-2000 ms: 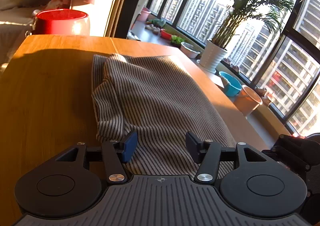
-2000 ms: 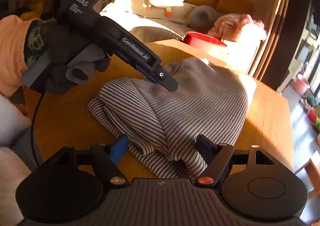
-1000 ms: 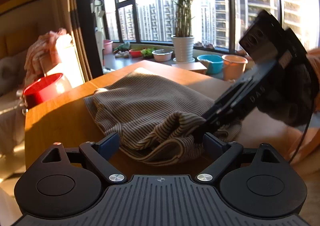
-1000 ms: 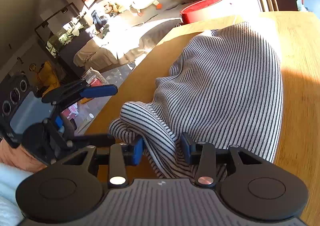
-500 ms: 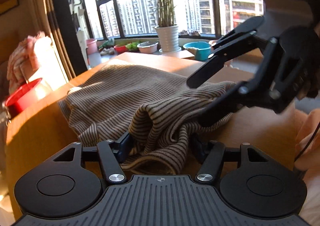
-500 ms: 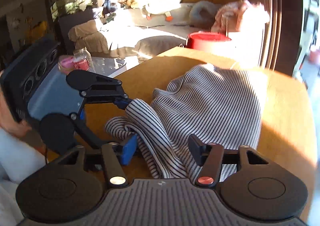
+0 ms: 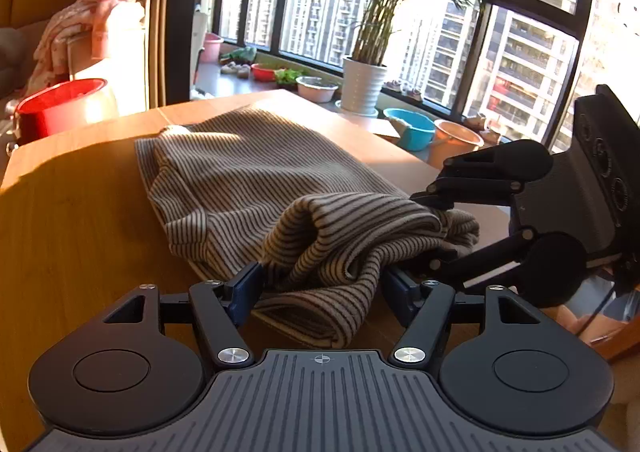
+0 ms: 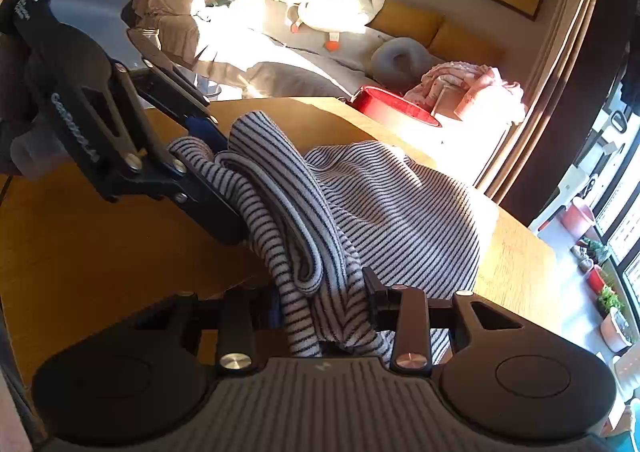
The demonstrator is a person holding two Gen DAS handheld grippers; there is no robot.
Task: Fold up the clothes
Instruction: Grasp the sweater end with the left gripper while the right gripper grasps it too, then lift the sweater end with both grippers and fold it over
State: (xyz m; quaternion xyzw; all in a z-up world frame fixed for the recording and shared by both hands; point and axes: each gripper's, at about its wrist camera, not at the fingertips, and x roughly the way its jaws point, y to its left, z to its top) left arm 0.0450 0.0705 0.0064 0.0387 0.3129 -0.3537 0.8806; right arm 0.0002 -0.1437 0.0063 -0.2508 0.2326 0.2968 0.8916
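Both tongs, left and right, have clenched the top's near hem, lifting it off the worktop; a fold looks underway.

Striped garment on wooden table, near edge bunched between left claw, right claw gripping it

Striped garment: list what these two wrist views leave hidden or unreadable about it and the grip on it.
- Striped garment: type unreadable; bunched folds cover sleeves and collar in both views.
- Right gripper: its pads are buried in cloth in the right wrist view.
- Left gripper: cloth lies between the fingers; contact unclear in the left wrist view.
- Table: near edge is cut off by the gripper body.
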